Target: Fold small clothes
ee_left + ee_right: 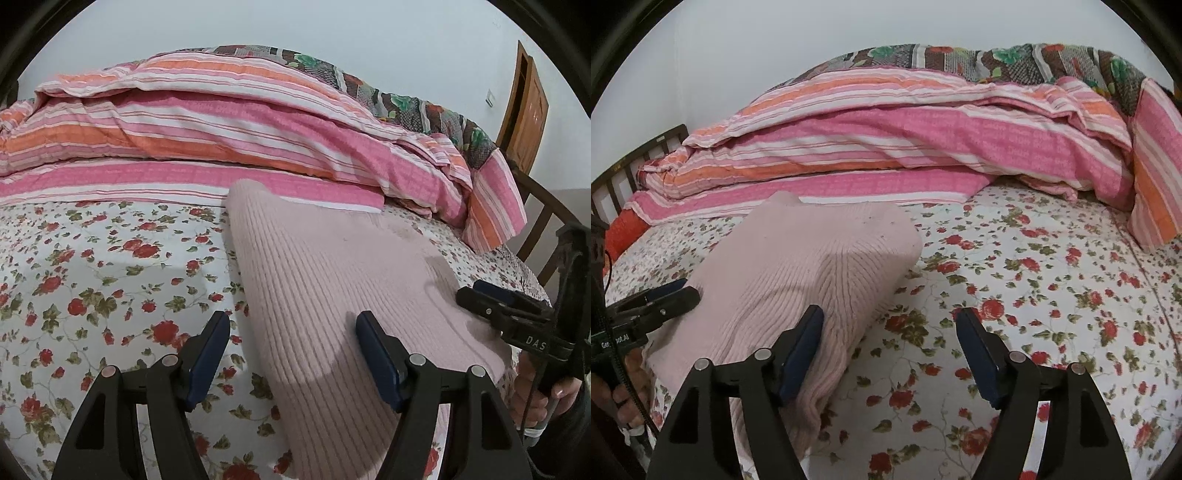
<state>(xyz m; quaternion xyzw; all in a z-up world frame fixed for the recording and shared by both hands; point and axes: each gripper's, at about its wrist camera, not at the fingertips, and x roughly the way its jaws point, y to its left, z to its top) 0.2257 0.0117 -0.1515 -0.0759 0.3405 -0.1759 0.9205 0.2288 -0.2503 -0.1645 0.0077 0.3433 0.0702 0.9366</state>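
A pale pink ribbed knit garment (332, 295) lies folded flat on the floral bedsheet (92, 280). My left gripper (293, 354) is open over the garment's left edge, with nothing between its fingers. My right gripper (892, 350) is open over the garment's right edge (812, 280), one finger above the knit and the other above the floral sheet (1052, 295). The right gripper also shows in the left wrist view (480, 297) at the garment's right side. The left gripper shows in the right wrist view (674, 293) at the garment's left side.
A pink, orange and white striped quilt (221, 122) is piled along the back of the bed, with a dark patterned blanket (369, 85) behind it. A wooden bed rail (543, 218) and a wooden door (528, 110) stand at the right.
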